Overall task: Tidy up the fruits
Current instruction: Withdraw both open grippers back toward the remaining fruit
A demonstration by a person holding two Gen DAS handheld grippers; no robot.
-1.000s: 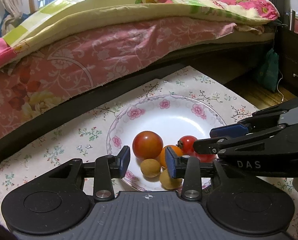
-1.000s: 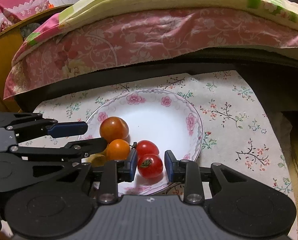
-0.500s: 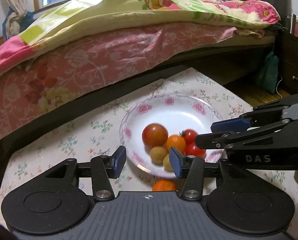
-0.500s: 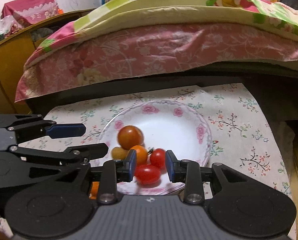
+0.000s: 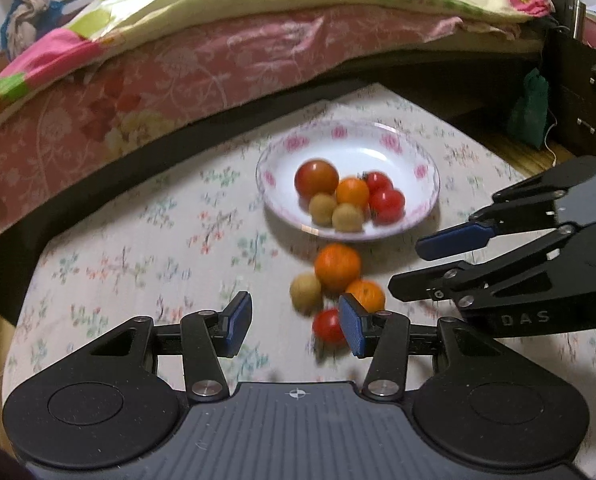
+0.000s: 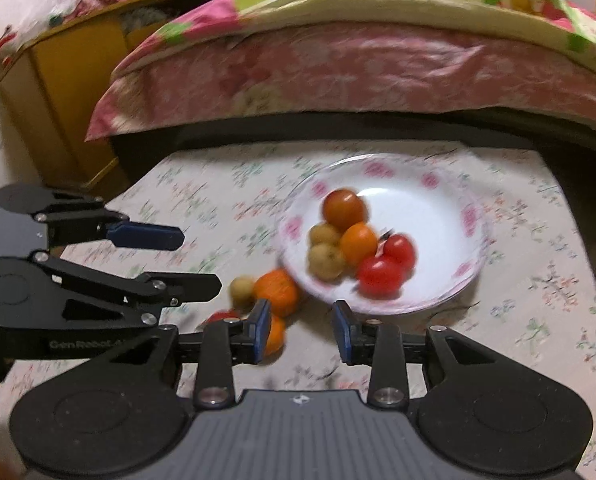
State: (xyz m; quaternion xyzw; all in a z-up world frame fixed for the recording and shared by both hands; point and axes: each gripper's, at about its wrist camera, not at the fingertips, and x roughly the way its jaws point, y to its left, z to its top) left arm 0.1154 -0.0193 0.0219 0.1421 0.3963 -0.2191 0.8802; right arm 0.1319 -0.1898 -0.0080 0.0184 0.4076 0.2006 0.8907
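A white flowered plate (image 5: 354,148) (image 6: 418,208) holds a large tomato (image 5: 316,178), an orange (image 5: 352,192), two red cherry tomatoes (image 6: 380,274) and two tan longans (image 6: 326,260). On the cloth in front of it lie a bigger orange (image 5: 337,266), a longan (image 5: 305,290), a small orange (image 5: 366,294) and a cherry tomato (image 5: 328,326). My left gripper (image 5: 295,328) (image 6: 193,260) hovers open and empty just left of these loose fruits. My right gripper (image 6: 302,332) (image 5: 406,270) hangs before the plate's near rim, its jaws opening with nothing between them.
The fruits sit on a floral tablecloth (image 5: 157,248) over a low table. A bed with pink and yellow quilts (image 5: 217,48) runs along the far side. A yellow cabinet (image 6: 57,80) stands at the left and dark drawers (image 5: 578,92) at the right.
Both grippers have drawn back from the plate, bringing the loose fruits on the cloth into view. The cherry tomato once between the right jaws lies in the plate. Both jaws have widened.
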